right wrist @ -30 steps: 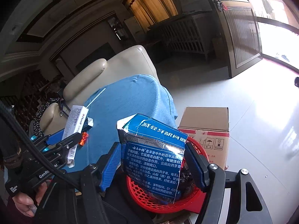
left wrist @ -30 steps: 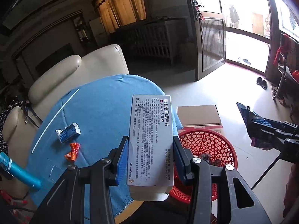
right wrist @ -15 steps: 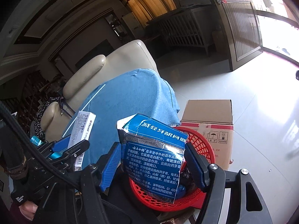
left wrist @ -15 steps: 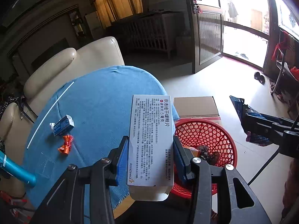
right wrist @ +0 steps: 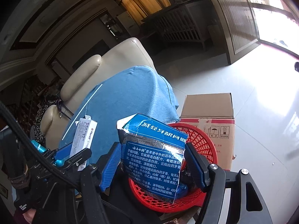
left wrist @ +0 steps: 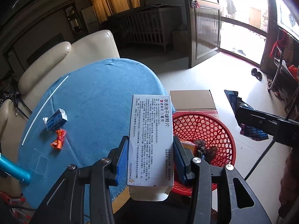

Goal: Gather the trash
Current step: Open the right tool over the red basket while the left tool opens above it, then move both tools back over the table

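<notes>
My left gripper [left wrist: 151, 156] is shut on a white medicine box [left wrist: 150, 130], held at the edge of the blue-clothed table [left wrist: 97, 100], just left of the red mesh basket [left wrist: 209, 128]. In the right wrist view my right gripper [right wrist: 152, 165] is shut on a torn blue toothpaste box [right wrist: 155, 155], held over the red mesh basket [right wrist: 202, 143], which has some trash inside. The left gripper with the medicine box [right wrist: 85, 136] shows at the left of that view. A small blue box [left wrist: 56, 119] and an orange candy wrapper [left wrist: 58, 139] lie on the cloth.
A cardboard carton [right wrist: 211, 115] stands on the pale floor behind the basket. A cream armchair [left wrist: 65, 56] backs the table. A thin white stick [left wrist: 44, 108] lies across the cloth. A teal tube [left wrist: 13, 168] sits at the left edge.
The left wrist view has tipped down a little, so table and basket sit lower and closer. My right gripper has sunk slightly toward the basket with the toothpaste box. Both grips are unchanged.
</notes>
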`<action>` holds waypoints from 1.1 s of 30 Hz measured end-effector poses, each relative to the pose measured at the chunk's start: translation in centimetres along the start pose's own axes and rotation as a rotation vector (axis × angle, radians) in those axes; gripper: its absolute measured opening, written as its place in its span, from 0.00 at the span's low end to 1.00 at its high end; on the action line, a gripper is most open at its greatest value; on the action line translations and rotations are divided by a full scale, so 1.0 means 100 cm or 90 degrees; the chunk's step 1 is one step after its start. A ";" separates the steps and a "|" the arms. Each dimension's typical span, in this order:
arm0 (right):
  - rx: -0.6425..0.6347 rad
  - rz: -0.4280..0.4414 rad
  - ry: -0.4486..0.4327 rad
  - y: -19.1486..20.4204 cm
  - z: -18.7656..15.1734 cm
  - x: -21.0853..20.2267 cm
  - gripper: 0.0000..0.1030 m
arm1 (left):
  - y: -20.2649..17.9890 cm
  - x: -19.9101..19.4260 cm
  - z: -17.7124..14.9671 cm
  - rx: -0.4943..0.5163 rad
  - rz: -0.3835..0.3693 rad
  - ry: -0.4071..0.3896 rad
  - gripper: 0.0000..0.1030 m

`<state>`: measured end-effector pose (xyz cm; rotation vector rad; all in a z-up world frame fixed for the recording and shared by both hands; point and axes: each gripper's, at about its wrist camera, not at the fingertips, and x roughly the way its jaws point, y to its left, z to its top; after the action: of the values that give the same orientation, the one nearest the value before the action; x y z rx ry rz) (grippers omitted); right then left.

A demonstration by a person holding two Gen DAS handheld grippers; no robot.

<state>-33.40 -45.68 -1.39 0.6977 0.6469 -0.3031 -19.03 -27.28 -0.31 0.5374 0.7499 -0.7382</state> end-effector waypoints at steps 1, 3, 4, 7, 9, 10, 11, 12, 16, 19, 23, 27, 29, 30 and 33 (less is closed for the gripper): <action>0.005 0.000 0.001 -0.002 0.000 0.002 0.69 | 0.000 0.001 -0.001 -0.001 -0.005 0.003 0.46; 0.013 -0.002 0.000 -0.005 -0.001 0.005 0.69 | 0.000 0.002 0.000 -0.002 -0.014 0.007 0.46; 0.018 -0.003 0.000 -0.007 -0.001 0.007 0.70 | 0.000 0.003 -0.001 -0.003 -0.021 0.008 0.47; 0.035 0.000 0.002 -0.014 -0.002 0.012 0.70 | 0.000 0.004 -0.002 -0.005 -0.037 0.007 0.47; 0.048 -0.002 0.004 -0.019 -0.002 0.015 0.71 | -0.001 0.004 -0.002 -0.006 -0.052 0.006 0.47; 0.054 -0.001 0.007 -0.022 -0.002 0.017 0.71 | -0.001 0.004 -0.003 -0.006 -0.057 0.006 0.47; 0.058 0.001 0.011 -0.025 -0.002 0.019 0.71 | -0.002 0.005 -0.003 -0.006 -0.063 0.007 0.47; 0.062 0.003 0.014 -0.026 -0.002 0.020 0.71 | -0.003 0.005 -0.003 -0.005 -0.067 0.008 0.47; 0.082 0.018 0.023 -0.032 -0.002 0.024 0.72 | -0.004 0.006 -0.005 -0.002 -0.073 0.013 0.53; 0.089 0.034 0.020 -0.034 -0.001 0.022 0.72 | -0.002 0.005 -0.005 -0.006 -0.069 0.011 0.54; 0.084 0.058 0.004 -0.031 0.000 0.017 0.73 | 0.005 0.005 -0.007 -0.018 -0.066 0.013 0.55; 0.068 0.081 -0.018 -0.021 0.001 0.009 0.73 | 0.014 0.008 -0.010 -0.033 -0.056 0.020 0.55; 0.061 0.084 -0.026 -0.019 0.002 0.006 0.73 | 0.018 0.008 -0.012 -0.040 -0.052 0.021 0.55; 0.059 0.082 -0.028 -0.017 0.002 0.005 0.73 | 0.021 0.008 -0.013 -0.044 -0.050 0.021 0.55; 0.055 0.082 -0.025 -0.017 0.002 0.004 0.73 | 0.030 0.004 -0.016 -0.051 -0.032 0.016 0.55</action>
<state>-33.76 -47.10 -2.34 0.8113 0.5511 -0.2260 -17.19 -24.50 -1.09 0.4573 0.8149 -0.7470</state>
